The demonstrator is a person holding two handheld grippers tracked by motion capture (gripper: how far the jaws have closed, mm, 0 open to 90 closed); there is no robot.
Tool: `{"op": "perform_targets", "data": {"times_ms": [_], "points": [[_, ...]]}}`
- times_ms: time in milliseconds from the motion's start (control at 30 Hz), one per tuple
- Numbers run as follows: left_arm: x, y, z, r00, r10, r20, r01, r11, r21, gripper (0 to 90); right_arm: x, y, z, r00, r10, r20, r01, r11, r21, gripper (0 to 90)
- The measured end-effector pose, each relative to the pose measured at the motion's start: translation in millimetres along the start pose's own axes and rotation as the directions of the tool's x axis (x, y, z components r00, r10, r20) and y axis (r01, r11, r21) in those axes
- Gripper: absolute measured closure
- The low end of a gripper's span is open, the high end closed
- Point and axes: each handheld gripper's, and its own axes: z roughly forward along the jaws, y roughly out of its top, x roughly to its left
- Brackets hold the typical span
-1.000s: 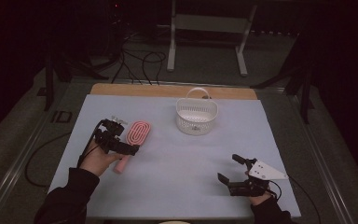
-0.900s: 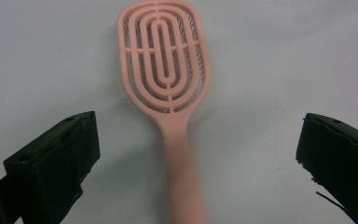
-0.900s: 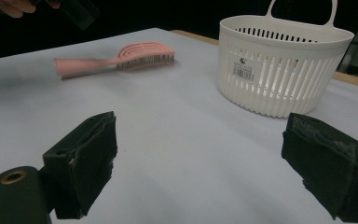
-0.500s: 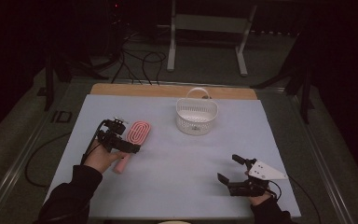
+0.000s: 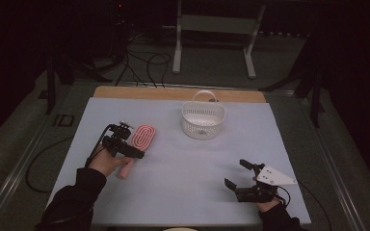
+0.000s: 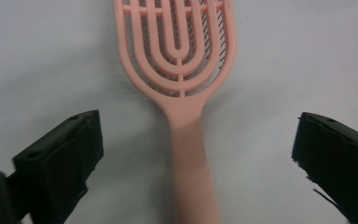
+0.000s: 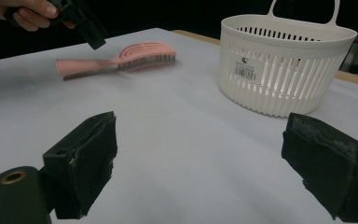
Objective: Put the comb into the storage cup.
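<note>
Your left claw hangs spread wide astride the pink vented plastic hairbrush; it looks light, stiff and slick, so pinch its narrow handle. Your right claw gapes idle.

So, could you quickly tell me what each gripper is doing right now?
Left gripper: open, jaws either side of the pink brush handle.
Right gripper: open, empty.

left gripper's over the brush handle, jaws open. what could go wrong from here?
1. The left gripper straddles the pink hairbrush at its narrow handle; the heavier head could droop or swing when lifted.
2. The brush lies flat on the table, so closing jaws may scrape the surface or push the handle aside.
</note>
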Motion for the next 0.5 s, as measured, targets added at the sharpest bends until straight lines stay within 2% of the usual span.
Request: {"op": "perform_targets", "data": {"times_ms": [200,233,300,400,500], "points": [[-1.9,2.3,6.6,1.0,0.0,0.007,-0.001,0.9989,0.048,5.3,0.5,0.0,-0.2,1.0,0.001,-0.001,-0.001,1.0,0.0,10.1],[-1.4,2.9,7.0,0.9999,0.01,0.012,-0.01,0.9985,0.053,6.8,0.8,0.1,-0.3,1.0,0.004,0.0,-0.004,1.0,-0.002,10.1],[-1.6,4.0,7.3,0.9996,0.023,0.019,-0.024,0.9986,0.047,14.6,0.3,0.2,-0.3,1.0,0.002,0.001,-0.002,1.0,-0.004,10.1],[-2.9,5.3,8.1,0.9993,0.035,0.013,-0.036,0.998,0.052,15.6,0.6,0.2,-0.7,1.0,0.001,-0.001,-0.001,1.0,-0.002,10.1],[-1.7,6.1,9.9,0.9996,0.026,0.006,-0.026,0.9973,0.068,16.9,0.1,0.2,-0.7,1.0,0.005,-0.002,-0.005,1.0,-0.007,10.1]]}}
